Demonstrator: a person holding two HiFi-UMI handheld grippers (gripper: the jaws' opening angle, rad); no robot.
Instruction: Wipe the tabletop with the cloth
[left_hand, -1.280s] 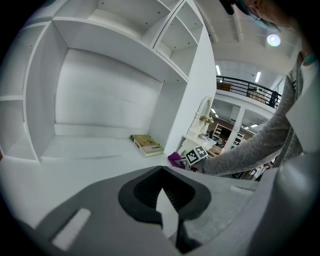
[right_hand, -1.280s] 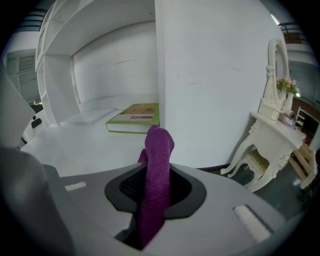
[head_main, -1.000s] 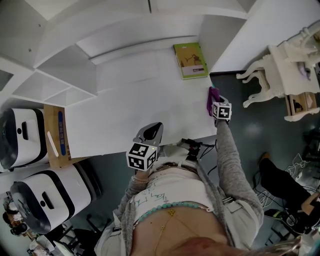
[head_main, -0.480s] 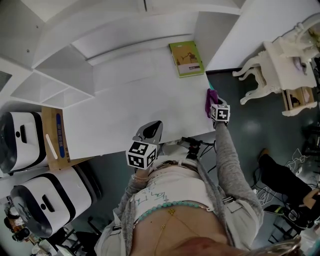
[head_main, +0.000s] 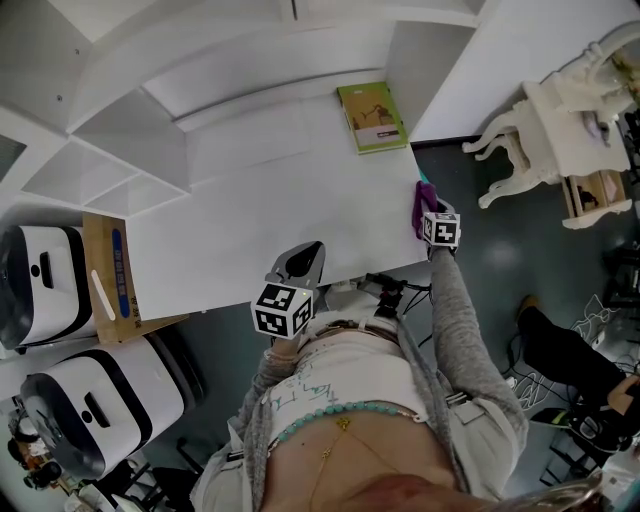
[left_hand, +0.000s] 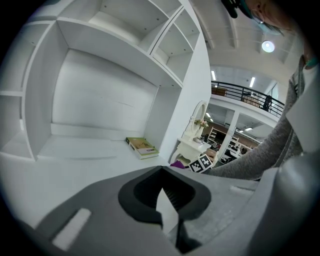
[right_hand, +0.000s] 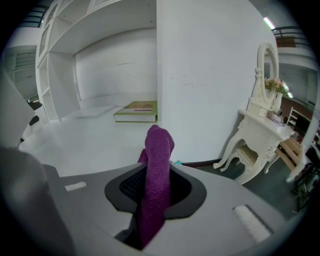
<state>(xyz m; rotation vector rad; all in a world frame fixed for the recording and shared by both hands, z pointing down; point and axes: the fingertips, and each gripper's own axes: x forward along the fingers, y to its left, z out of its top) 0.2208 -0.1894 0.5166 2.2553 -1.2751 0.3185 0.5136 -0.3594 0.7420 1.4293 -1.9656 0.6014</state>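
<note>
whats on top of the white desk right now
A green book lies near the back right corner. A purple cloth is at the right edge, gripped in the right claw. The desk patch beneath the left claw is covered.

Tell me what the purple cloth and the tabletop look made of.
Purple cloth: probably a soft terry or fleece fabric, judging by its fuzzy matte nap. Tabletop: smooth white board, perhaps laminate or painted wood; even, grainless, slightly sheened.

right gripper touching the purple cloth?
Touching. In the right gripper view, the right gripper is shut on the purple cloth, which sticks up between its jaws.
</note>
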